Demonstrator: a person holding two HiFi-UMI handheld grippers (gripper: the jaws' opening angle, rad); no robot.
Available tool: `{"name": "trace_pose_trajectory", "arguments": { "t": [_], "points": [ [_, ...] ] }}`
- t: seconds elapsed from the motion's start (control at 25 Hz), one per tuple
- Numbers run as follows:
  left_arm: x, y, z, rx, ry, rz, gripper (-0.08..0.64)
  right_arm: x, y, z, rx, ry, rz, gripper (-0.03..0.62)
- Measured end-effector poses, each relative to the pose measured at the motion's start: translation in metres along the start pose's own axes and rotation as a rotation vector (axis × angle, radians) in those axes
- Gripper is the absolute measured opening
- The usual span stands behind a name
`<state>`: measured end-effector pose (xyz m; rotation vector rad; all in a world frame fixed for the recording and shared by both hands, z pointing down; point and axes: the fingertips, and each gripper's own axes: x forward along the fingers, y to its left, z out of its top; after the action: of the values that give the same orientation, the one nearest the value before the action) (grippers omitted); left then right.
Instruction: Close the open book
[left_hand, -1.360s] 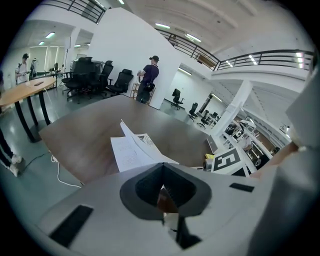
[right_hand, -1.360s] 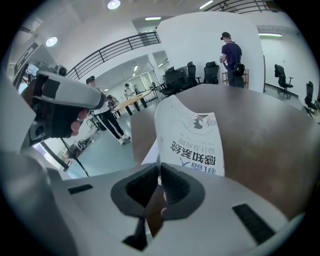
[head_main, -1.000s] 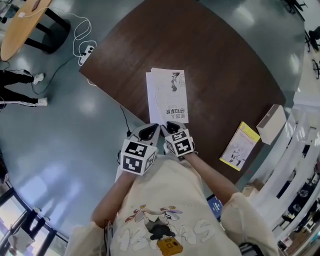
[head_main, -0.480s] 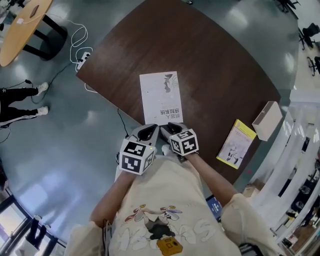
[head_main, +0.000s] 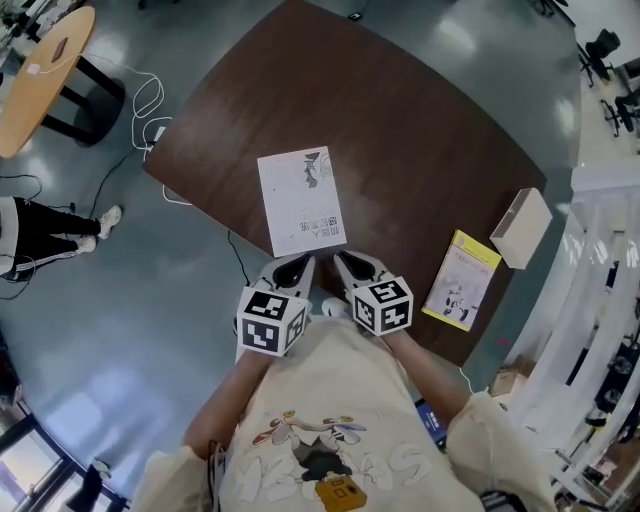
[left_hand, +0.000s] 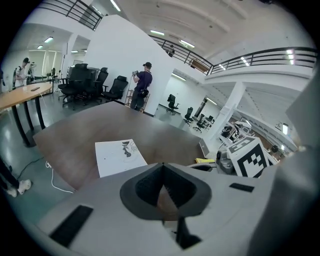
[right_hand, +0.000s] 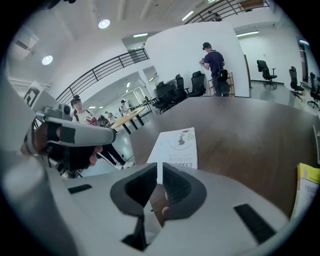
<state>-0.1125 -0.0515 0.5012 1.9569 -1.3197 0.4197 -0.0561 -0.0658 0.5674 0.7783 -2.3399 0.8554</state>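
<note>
A white-covered book (head_main: 300, 200) lies closed and flat on the dark wooden desk (head_main: 430, 140), close to its near edge. Both claws hover just short of it. The left claw (head_main: 292, 268) has its jaws pressed together and empty. The right claw (head_main: 353, 267) is closing, down to a narrow slit with nothing between its jaws. A yellow booklet (head_main: 460, 280) and a white box (head_main: 521, 227) sit well apart at the desk's right.
</note>
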Motion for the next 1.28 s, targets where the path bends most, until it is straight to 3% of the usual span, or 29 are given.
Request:
{"name": "trace_pose_trajectory", "arguments": {
  "t": [0.56, 0.76, 1.28],
  "points": [
    [0.006, -0.076, 0.022, 0.066, -0.084, -0.031, 0.006, -0.119, -0.025, 0.049, 0.066, -0.265, -0.128, 0.006],
    [0.011, -0.094, 0.038, 0.090, -0.108, -0.054, 0.006, -0.138, -0.026, 0.071, -0.009, -0.338, -0.171, 0.005],
    [0.009, -0.116, 0.038, 0.108, -0.105, -0.048, 0.006, -0.153, -0.023, 0.061, -0.021, -0.328, -0.161, 0.006]
  ]
}}
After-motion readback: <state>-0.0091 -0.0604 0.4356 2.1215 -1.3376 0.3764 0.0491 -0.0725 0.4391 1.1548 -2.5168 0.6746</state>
